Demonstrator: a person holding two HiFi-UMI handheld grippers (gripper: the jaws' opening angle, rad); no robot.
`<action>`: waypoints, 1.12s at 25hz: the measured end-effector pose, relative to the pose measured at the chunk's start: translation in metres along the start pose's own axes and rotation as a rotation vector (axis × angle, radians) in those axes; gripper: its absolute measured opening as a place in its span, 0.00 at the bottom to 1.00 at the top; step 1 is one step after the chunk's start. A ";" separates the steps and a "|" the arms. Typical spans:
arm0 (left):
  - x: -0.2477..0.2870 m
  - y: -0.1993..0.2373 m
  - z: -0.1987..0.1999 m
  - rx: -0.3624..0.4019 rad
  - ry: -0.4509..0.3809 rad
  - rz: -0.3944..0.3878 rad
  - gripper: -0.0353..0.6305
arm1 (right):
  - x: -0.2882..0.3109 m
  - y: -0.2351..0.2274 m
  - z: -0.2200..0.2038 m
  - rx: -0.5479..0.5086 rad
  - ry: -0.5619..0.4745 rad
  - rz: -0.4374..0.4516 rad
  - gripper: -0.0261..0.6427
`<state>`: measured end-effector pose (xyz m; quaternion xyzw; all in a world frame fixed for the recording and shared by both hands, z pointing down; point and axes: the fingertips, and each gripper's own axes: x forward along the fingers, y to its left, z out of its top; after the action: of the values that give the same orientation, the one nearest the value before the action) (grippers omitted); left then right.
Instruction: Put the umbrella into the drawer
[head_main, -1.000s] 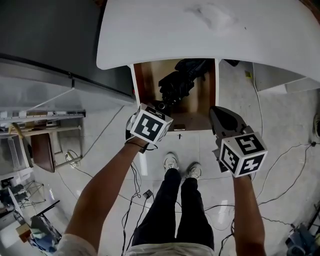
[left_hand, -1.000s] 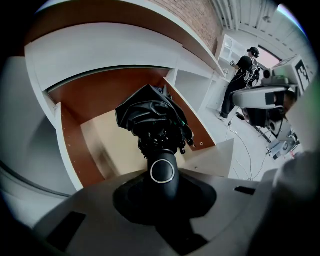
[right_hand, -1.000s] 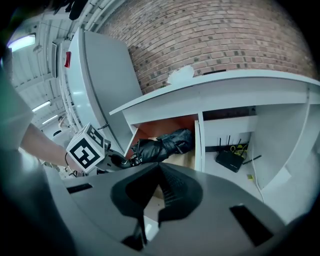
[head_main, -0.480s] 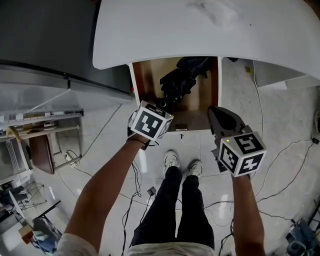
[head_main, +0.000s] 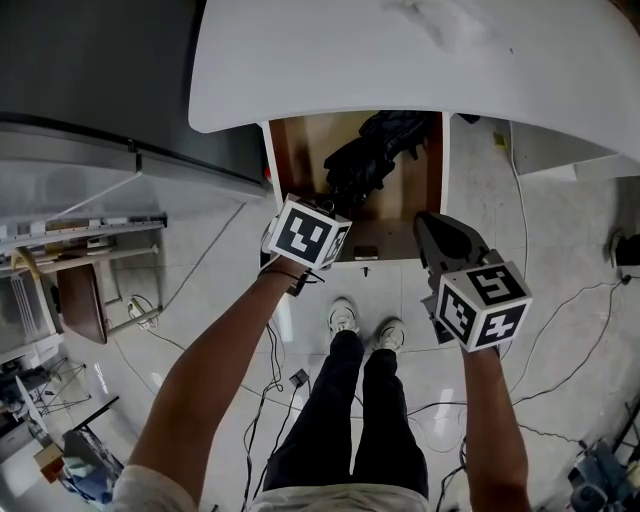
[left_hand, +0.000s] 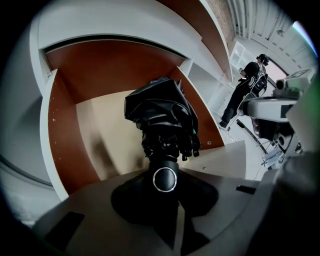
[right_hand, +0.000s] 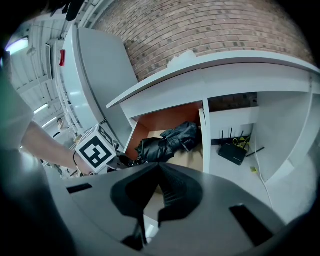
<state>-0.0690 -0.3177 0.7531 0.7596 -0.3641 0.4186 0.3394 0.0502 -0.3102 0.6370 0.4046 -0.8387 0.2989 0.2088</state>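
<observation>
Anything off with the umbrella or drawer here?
Minor: the umbrella lies diagonally across the drawer, canopy loosely bunched, not wrapped tight. Its handle sits between the left gripper's opening jaws. No damage or spill visible.

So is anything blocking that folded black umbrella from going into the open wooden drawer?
Nothing visible does. The folded black umbrella already lies inside the open wooden drawer. The left gripper has the umbrella's handle between its jaws, which are opening.

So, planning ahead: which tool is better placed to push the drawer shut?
Right. The right tool is empty at the drawer front; the left tool's jaws are opening around the umbrella handle.
</observation>
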 end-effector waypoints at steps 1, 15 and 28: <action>0.000 0.001 0.000 -0.002 0.000 0.005 0.21 | 0.001 0.001 0.000 0.000 0.002 0.001 0.04; 0.003 -0.001 -0.001 0.009 0.009 0.018 0.26 | -0.001 0.002 -0.004 0.007 0.012 0.006 0.04; -0.043 -0.005 0.015 0.037 -0.013 0.066 0.40 | -0.026 0.013 0.027 -0.006 -0.010 0.002 0.04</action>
<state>-0.0756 -0.3158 0.7080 0.7561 -0.3832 0.4312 0.3089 0.0518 -0.3079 0.5973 0.4046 -0.8410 0.2945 0.2056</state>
